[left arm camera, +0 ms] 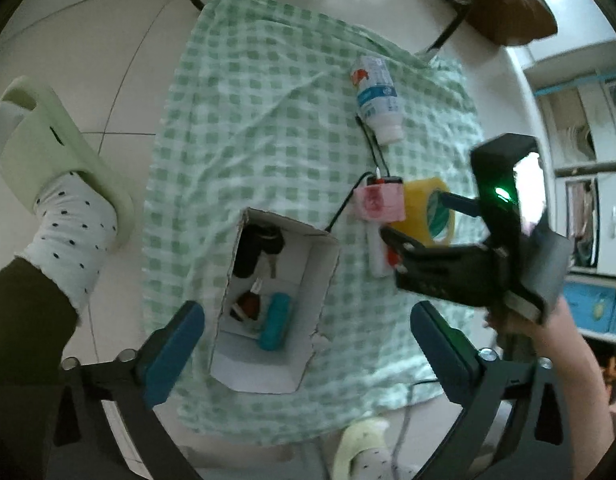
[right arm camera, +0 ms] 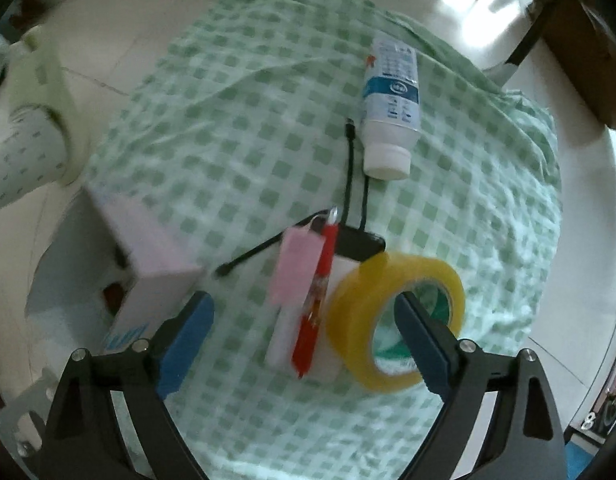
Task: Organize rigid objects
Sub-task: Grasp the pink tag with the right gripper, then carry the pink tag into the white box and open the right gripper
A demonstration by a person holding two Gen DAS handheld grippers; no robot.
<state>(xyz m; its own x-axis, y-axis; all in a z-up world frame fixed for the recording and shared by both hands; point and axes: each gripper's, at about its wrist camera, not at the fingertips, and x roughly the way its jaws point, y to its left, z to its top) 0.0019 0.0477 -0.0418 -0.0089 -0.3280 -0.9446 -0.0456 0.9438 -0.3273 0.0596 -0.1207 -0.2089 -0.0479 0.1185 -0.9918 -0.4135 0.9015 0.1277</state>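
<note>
A green checked cloth [left arm camera: 268, 120] lies on the floor. On it stands an open white box [left arm camera: 308, 304] holding keys, a blue case and a dark red item. My left gripper [left arm camera: 308, 344] is open above the box. My right gripper [right arm camera: 304, 328] is open, low over a red pen [right arm camera: 315, 300] on a pink and white item [right arm camera: 296, 264]. Its right finger sits inside the hole of a yellow tape roll [right arm camera: 391, 320]. A white bottle [right arm camera: 389, 104] lies further back beside a black cable [right arm camera: 351, 184]. The tape [left arm camera: 423, 208] and bottle [left arm camera: 375, 96] also show in the left wrist view.
The person's feet in pale green slippers [left arm camera: 56, 148] stand at the cloth's left edge and near edge. Black chair legs [left arm camera: 439, 0] and a brown box [left arm camera: 507, 4] are beyond the cloth. Shelves [left arm camera: 587, 160] stand at the right.
</note>
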